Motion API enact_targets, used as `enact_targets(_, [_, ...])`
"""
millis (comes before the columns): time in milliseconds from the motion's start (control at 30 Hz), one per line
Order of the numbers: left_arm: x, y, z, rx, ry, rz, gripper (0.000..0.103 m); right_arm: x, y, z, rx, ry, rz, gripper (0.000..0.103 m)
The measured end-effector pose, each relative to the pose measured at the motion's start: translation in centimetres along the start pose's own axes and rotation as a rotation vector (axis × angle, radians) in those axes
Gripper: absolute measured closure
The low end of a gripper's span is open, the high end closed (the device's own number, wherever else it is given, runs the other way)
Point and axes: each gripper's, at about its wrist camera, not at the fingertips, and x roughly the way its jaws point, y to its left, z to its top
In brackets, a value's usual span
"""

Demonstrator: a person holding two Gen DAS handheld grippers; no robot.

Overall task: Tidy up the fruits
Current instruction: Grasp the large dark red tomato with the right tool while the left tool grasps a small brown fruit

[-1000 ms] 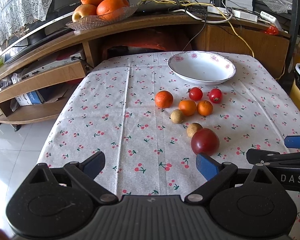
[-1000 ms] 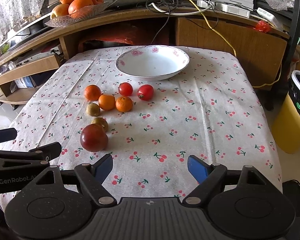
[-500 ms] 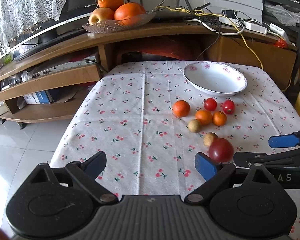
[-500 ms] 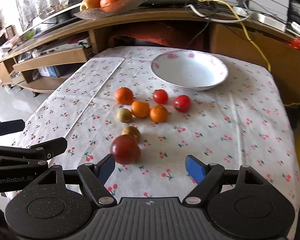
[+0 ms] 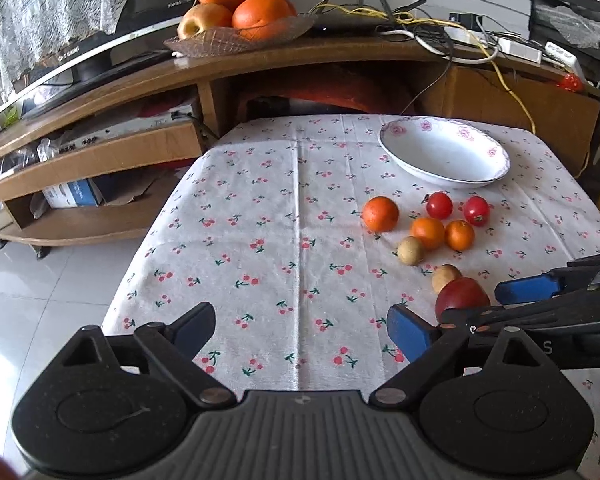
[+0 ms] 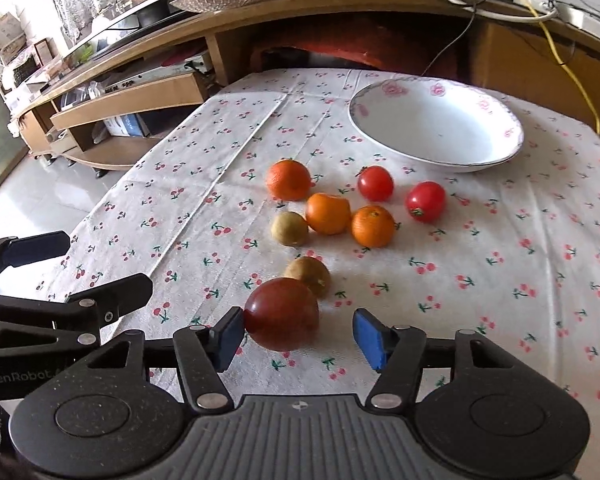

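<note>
Right gripper (image 6: 298, 338) is sitting low over the cherry-print tablecloth (image 6: 500, 280), jaws spread wide. The dark red apple (image 6: 282, 314) is lying between its fingers, off to the left side: the left blue pad (image 6: 230, 336) is touching or just short of the fruit's skin, cannot tell which; the right pad is standing clear of it. Apple is resting on the cloth.

Left gripper (image 5: 302, 330) is hovering near the table's front edge, jaws spread, nothing between them, only bare cloth ahead. From its camera the right gripper is reaching in from the right side, around the apple.

Just behind the apple, touching it or nearly so, a small brownish-green fruit (image 6: 308, 274) is lying. Farther on, a second one like it (image 6: 289, 228) is sitting just beside a mandarin (image 6: 328, 213), with another mandarin (image 6: 373, 226) alongside. A third mandarin (image 6: 288, 179) is lying to the left of these, slightly farther back. Two red tomatoes (image 6: 375, 183) (image 6: 425, 201) are lying to the right of it.

Beyond them, the white floral-rimmed bowl (image 6: 436, 128) is standing empty at the far side of the table.

Farthest back, on the wooden shelf unit (image 5: 260, 60), a glass dish (image 5: 236, 38) is holding oranges and an apple; cables are lying tangled to its right.
</note>
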Motion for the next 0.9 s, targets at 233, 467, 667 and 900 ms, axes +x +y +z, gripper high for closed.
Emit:
enact_targets(233, [0.5,0.4,0.0,-0.032,0.018,-0.007,0.004,0.8,-0.2,0.3,0.023,0.034,0.076,0.068])
enact_targets(467, [0.7,-1.0,0.5,0.017,0.024,-0.04,0.006,-0.7,-1.2,0.0,0.04,0.037,0.05,0.068])
enact_targets(667, [1.7,-4.8,1.4,0.097,0.048,-0.111,0.018,-2.7,-4.3,-0.3,0.11,0.015,-0.028,0.068])
enact_targets(900, [3.9,-7.7,2.6,0.142,0.086,-0.167,0.035,-3.5,-6.5,0.2,0.165,-0.005,-0.064,0.068])
